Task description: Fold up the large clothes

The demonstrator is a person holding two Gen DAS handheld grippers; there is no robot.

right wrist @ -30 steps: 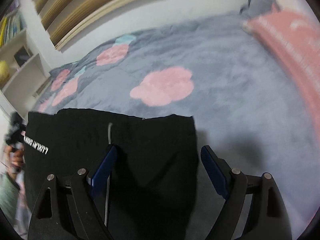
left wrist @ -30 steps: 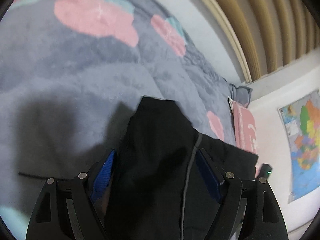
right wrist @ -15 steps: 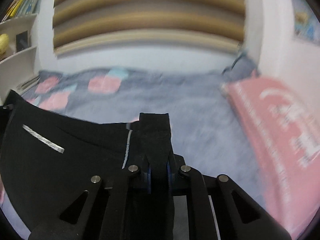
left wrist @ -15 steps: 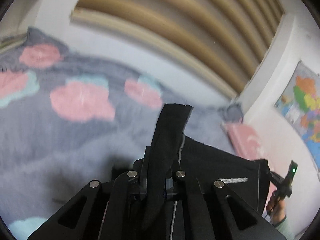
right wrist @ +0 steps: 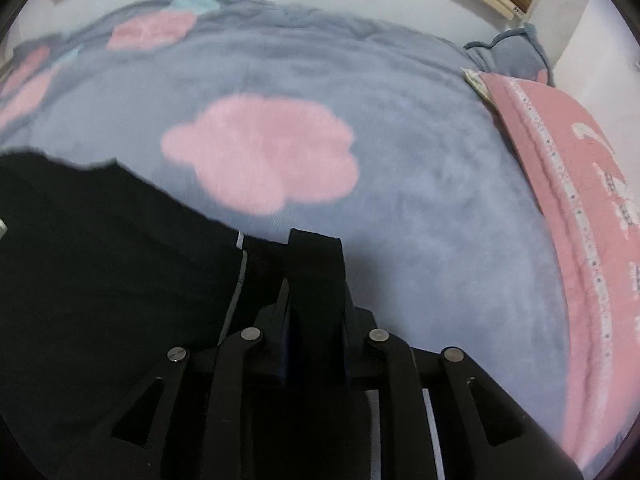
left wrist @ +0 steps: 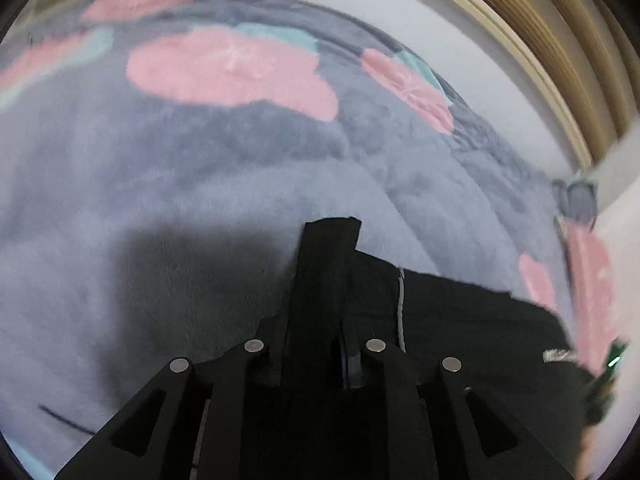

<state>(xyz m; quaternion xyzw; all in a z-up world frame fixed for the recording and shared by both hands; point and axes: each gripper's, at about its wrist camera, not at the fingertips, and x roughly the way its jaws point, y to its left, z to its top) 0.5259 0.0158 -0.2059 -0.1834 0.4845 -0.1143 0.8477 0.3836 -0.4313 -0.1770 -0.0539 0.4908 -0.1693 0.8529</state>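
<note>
A black garment (left wrist: 460, 320) with a thin white stripe and a small white label hangs between my two grippers over a grey-blue plush blanket (left wrist: 200, 184). My left gripper (left wrist: 320, 344) is shut on one black corner, which sticks up between the fingers. In the right wrist view the garment (right wrist: 100, 248) spreads to the left. My right gripper (right wrist: 316, 320) is shut on the other corner, held above the blanket (right wrist: 420, 208).
The blanket has pink cloud patches (right wrist: 264, 152) and covers a bed. A pink pillow (right wrist: 572, 184) and a grey pillow (right wrist: 508, 52) lie at the right. A white wall and wooden slats (left wrist: 568, 52) stand behind the bed.
Both grippers went from open around the garment's edge to shut on it, lifted it up, and now tilt back down towards the blanket with the garment stretched between them.
</note>
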